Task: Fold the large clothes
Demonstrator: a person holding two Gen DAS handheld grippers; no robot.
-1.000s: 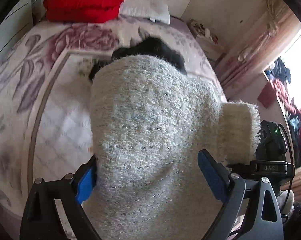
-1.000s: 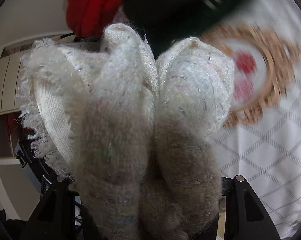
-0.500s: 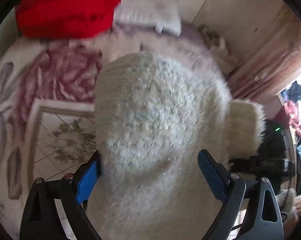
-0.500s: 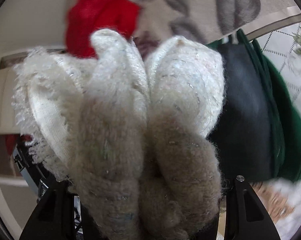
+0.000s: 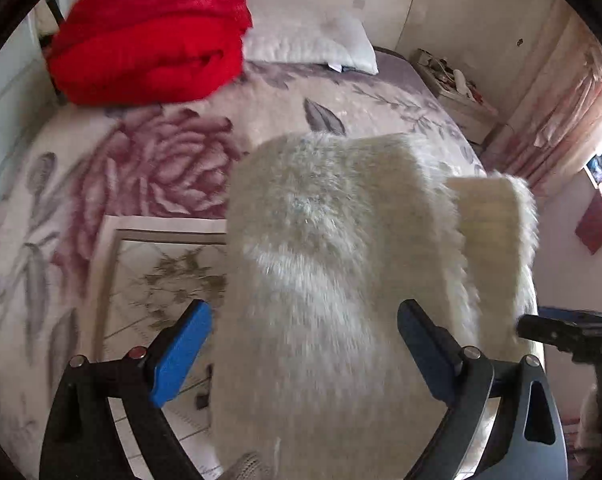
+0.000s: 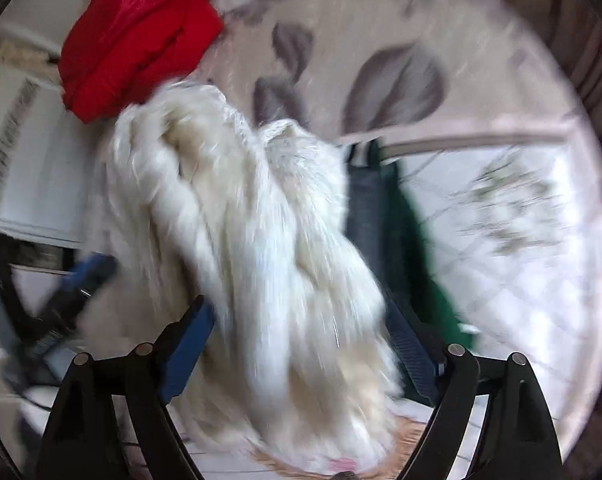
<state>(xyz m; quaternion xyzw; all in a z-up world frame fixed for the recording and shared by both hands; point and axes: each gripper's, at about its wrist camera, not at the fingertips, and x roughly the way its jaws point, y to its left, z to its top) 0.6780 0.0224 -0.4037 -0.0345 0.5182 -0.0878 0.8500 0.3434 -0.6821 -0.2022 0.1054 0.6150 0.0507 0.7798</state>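
Nearest, the left gripper (image 5: 303, 354) stands with jaws apart around the folded sweater (image 5: 329, 264), pads clear of the wool. The right gripper (image 6: 301, 356) has just been opening; the sweater (image 6: 261, 240) sits between its spread jaws, unpinched. The sweater appears to rest on the bed (image 5: 141, 160), beside a dark garment (image 6: 369, 208). Judgement: the set-down step is in hand; next, both grippers must withdraw without dragging the fold. Beyond lies a red blanket (image 5: 149, 36).

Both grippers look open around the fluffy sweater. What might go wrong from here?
1. The white sweater lies loose between the right gripper, whose jaws have just been opening, and the open left gripper; its fold may slump apart.
2. It may drop onto the dark clothes beside it and muddle that pile.
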